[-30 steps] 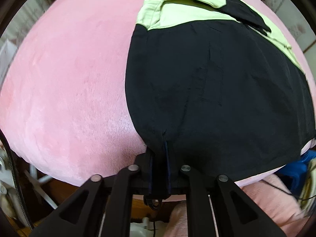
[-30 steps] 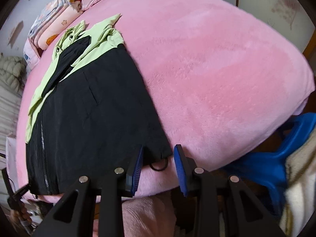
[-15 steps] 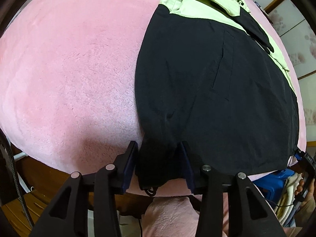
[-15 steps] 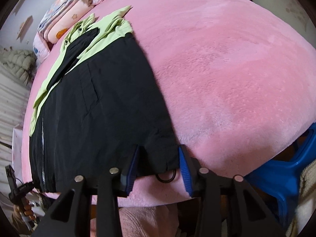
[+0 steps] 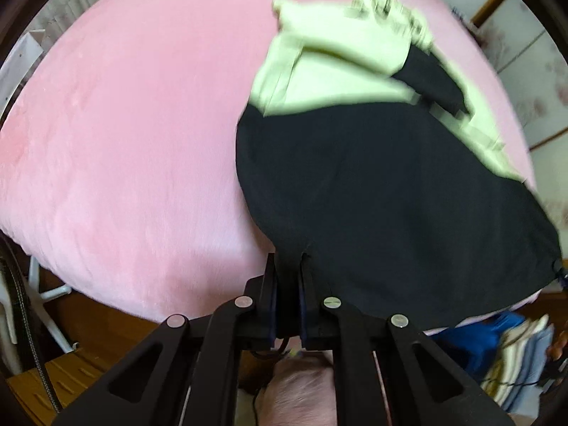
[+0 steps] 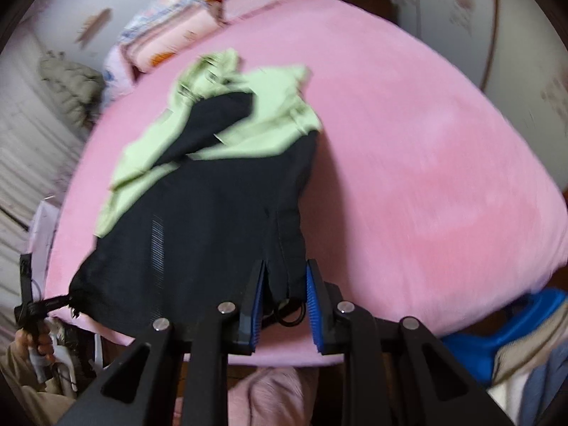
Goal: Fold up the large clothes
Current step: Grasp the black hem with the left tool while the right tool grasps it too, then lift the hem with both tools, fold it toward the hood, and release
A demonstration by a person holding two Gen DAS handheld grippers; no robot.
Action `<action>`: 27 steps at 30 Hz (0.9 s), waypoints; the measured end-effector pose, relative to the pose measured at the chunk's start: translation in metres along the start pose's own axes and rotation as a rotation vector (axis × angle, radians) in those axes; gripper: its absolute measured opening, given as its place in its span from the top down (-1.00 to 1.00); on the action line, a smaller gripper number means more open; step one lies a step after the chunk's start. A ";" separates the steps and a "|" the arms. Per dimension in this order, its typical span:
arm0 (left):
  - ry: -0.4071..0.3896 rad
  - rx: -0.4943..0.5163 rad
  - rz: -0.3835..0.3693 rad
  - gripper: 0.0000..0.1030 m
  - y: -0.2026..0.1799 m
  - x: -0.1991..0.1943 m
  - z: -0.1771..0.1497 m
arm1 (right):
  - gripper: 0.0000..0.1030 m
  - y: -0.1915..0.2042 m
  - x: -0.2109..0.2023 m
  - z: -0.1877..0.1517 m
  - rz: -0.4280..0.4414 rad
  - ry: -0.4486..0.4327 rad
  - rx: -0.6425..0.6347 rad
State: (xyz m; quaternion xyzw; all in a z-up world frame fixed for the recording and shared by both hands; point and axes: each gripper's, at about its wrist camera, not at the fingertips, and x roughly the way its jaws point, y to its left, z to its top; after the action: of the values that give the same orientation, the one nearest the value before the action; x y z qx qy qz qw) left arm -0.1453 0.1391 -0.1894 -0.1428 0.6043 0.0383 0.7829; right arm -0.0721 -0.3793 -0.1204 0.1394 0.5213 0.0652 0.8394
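A large black and pale-green jacket [image 5: 372, 184] lies on a pink bed [image 5: 124, 142], its hem toward me. My left gripper [image 5: 288, 277] is shut on the hem's left corner. My right gripper [image 6: 285, 284] is closed on the hem's right corner with the cloth between its blue pads [image 6: 314, 305]. The hem is lifted off the bed and the jacket [image 6: 213, 195] bunches toward its green upper part [image 6: 248, 106]. The left gripper also shows at the left edge of the right wrist view [image 6: 35, 305], holding the far corner.
Folded pink bedding and pillows [image 6: 170, 32] sit at the bed's head. A blue plastic stool [image 6: 514, 323] and stacked cloth [image 5: 522, 355] stand right of the bed's foot. A white frame [image 5: 46, 291] stands at the left. Pink slippers [image 6: 273, 394] below.
Both grippers closed on the hem corners, the left having opened and reclosed. They lifted the hem and moved it toward the collar, so the jacket looks shorter and bunched.
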 end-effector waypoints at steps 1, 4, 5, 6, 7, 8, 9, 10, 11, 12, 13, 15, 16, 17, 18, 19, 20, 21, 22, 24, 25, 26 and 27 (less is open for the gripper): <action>-0.023 -0.010 -0.021 0.87 -0.002 -0.012 0.009 | 0.59 0.006 -0.007 0.010 0.010 -0.013 -0.013; -0.117 -0.068 -0.074 0.88 -0.017 -0.046 0.043 | 0.59 0.024 -0.029 0.048 0.058 -0.068 -0.032; -0.152 -0.100 -0.090 0.88 -0.018 -0.058 0.058 | 0.59 0.029 -0.034 0.063 0.074 -0.090 -0.031; -0.182 -0.132 -0.102 0.88 -0.019 -0.067 0.071 | 0.59 0.034 -0.038 0.078 0.090 -0.114 -0.024; -0.214 -0.174 -0.117 0.88 -0.019 -0.077 0.090 | 0.59 0.037 -0.042 0.095 0.106 -0.139 -0.015; -0.238 -0.206 -0.123 0.88 -0.016 -0.084 0.105 | 0.59 0.038 -0.043 0.109 0.114 -0.158 -0.007; -0.262 -0.240 -0.125 0.88 -0.014 -0.092 0.119 | 0.59 0.039 -0.044 0.127 0.121 -0.180 0.007; -0.284 -0.276 -0.126 0.88 -0.013 -0.095 0.136 | 0.59 0.040 -0.043 0.142 0.126 -0.197 0.020; -0.298 -0.300 -0.118 0.88 -0.010 -0.094 0.155 | 0.60 0.039 -0.041 0.160 0.131 -0.213 0.034; -0.311 -0.323 -0.104 0.88 -0.005 -0.095 0.169 | 0.60 0.037 -0.037 0.179 0.135 -0.227 0.046; -0.321 -0.345 -0.088 0.88 -0.005 -0.091 0.189 | 0.60 0.036 -0.031 0.195 0.137 -0.235 0.052; -0.331 -0.375 -0.059 0.88 -0.007 -0.074 0.226 | 0.60 0.029 -0.012 0.229 0.137 -0.239 0.072; -0.329 -0.383 -0.049 0.88 -0.007 -0.066 0.237 | 0.60 0.027 0.000 0.243 0.139 -0.237 0.081; -0.324 -0.385 -0.036 0.88 -0.009 -0.053 0.255 | 0.60 0.025 0.017 0.261 0.139 -0.237 0.089; -0.321 -0.384 -0.012 0.88 -0.011 -0.042 0.270 | 0.60 0.027 0.039 0.282 0.125 -0.231 0.095; -0.311 -0.379 0.018 0.88 -0.014 -0.026 0.287 | 0.59 0.026 0.053 0.293 0.117 -0.221 0.099; -0.304 -0.371 0.038 0.88 -0.014 -0.014 0.300 | 0.59 0.023 0.073 0.306 0.110 -0.201 0.106; -0.296 -0.361 0.060 0.87 -0.016 0.001 0.309 | 0.59 0.020 0.097 0.319 0.095 -0.181 0.112; -0.280 -0.347 0.092 0.87 -0.019 0.019 0.322 | 0.59 0.019 0.117 0.327 0.079 -0.162 0.115; -0.241 -0.305 0.143 0.85 -0.025 0.051 0.339 | 0.58 0.015 0.161 0.340 0.042 -0.110 0.119; -0.224 -0.291 0.164 0.80 -0.028 0.067 0.344 | 0.56 0.013 0.182 0.344 0.020 -0.084 0.117; -0.207 -0.280 0.179 0.75 -0.029 0.079 0.349 | 0.50 0.011 0.197 0.345 0.013 -0.062 0.122; -0.180 -0.271 0.188 0.52 -0.030 0.092 0.353 | 0.47 0.007 0.216 0.346 0.012 -0.031 0.135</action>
State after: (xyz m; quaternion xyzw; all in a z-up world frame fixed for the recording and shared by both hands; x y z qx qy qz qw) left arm 0.2160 0.1955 -0.1916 -0.1859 0.5319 0.2050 0.8003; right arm 0.3342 -0.3749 -0.1590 0.1999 0.5104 0.0327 0.8357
